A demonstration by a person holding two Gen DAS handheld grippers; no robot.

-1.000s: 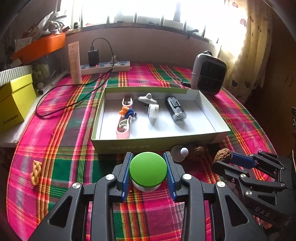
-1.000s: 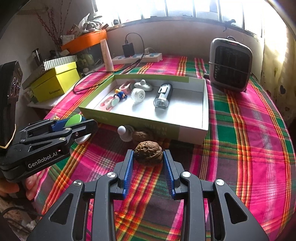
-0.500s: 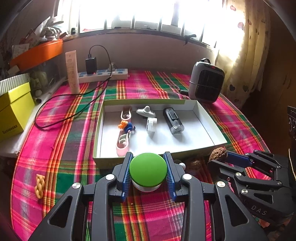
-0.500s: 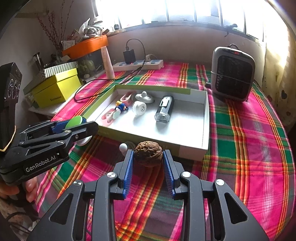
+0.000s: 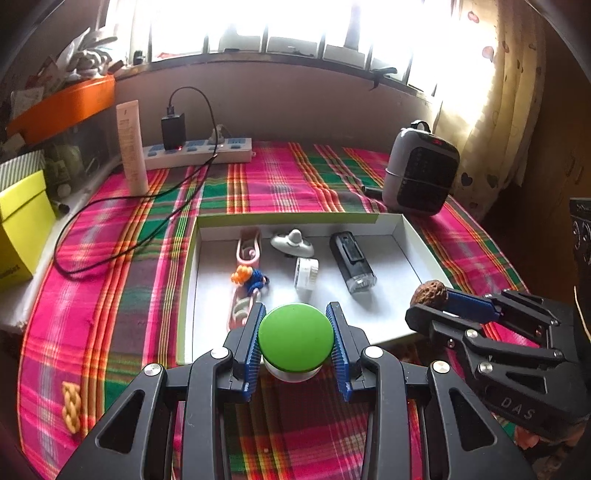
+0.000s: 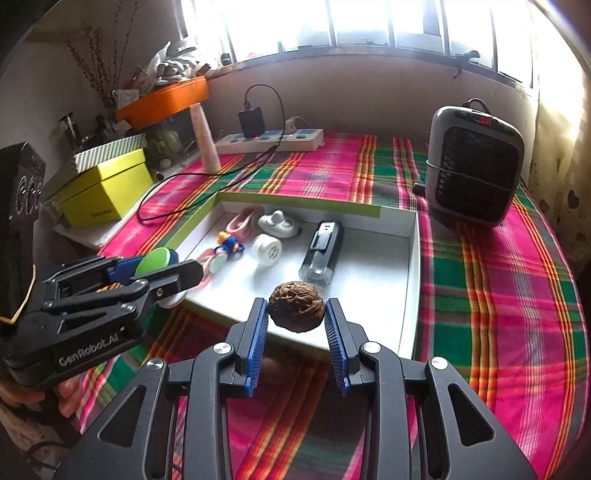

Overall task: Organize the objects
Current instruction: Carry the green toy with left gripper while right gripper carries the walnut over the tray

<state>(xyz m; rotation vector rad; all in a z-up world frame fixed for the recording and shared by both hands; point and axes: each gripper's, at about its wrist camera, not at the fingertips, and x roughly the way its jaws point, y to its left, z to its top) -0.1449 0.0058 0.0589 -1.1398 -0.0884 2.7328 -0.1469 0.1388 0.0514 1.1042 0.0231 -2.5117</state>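
**Two items carried to the box**

We clamp the green-capped jar (image 5: 295, 334) in our left gripper (image 5: 295, 341) and the walnut (image 6: 296, 311) in our right gripper (image 6: 296, 328), both above the box's (image 6: 415, 288) near edge. Several items lie inside; these two remain unplaced.

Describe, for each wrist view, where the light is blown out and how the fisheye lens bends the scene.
Left wrist view: window overexposed, glare washing the curtain; table edges curve, corners vignette black. Right wrist view: window also blown white, heater bowed near the rim.
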